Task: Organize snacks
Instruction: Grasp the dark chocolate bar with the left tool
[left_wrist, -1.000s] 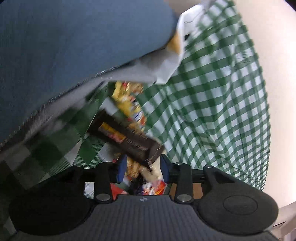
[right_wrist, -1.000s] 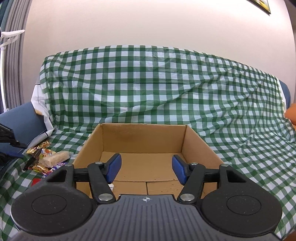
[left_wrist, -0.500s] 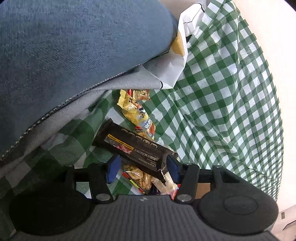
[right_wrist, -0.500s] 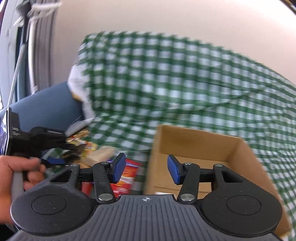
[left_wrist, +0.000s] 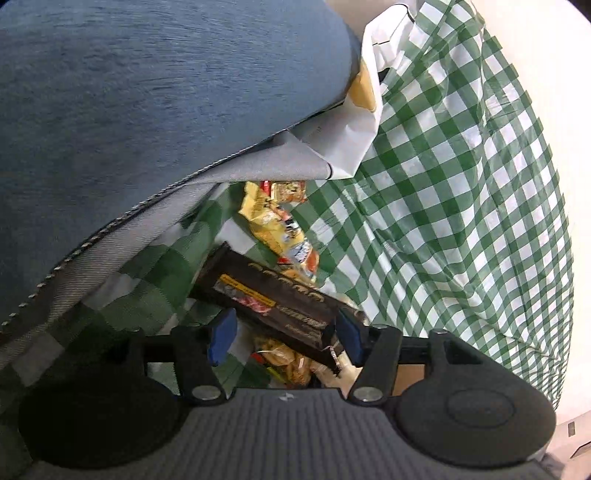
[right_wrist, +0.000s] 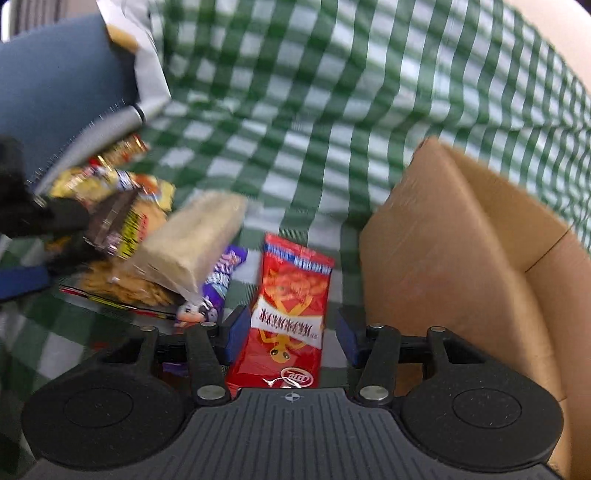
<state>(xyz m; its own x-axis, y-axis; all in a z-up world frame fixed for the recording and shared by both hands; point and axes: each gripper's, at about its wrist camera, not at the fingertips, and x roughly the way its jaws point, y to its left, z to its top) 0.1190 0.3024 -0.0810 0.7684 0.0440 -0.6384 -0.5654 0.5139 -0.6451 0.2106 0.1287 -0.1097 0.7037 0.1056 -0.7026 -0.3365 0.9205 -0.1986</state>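
My left gripper (left_wrist: 284, 334) is open, its jaws on either side of a long black snack bar (left_wrist: 269, 299) that lies aslant on the snack pile; whether the pads touch it I cannot tell. A yellow packet (left_wrist: 277, 229) lies beyond it. My right gripper (right_wrist: 290, 334) is open, with a red snack packet (right_wrist: 291, 310) lying between its jaws on the green checked cloth (right_wrist: 332, 110). Left of it lie a beige wrapped bar (right_wrist: 192, 243), a purple packet (right_wrist: 218, 280) and more snacks. The black bar (right_wrist: 110, 221) and left gripper show at far left.
An open cardboard box (right_wrist: 461, 240) stands right of the red packet. A blue cushion (left_wrist: 147, 92) and a white paper bag (left_wrist: 354, 147) lie behind the snack pile. The checked cloth (left_wrist: 461, 203) covers the sofa seat and back.
My right gripper swung left and down from the box to the red packet. My left gripper opened wider around the black bar, which shifted slightly.
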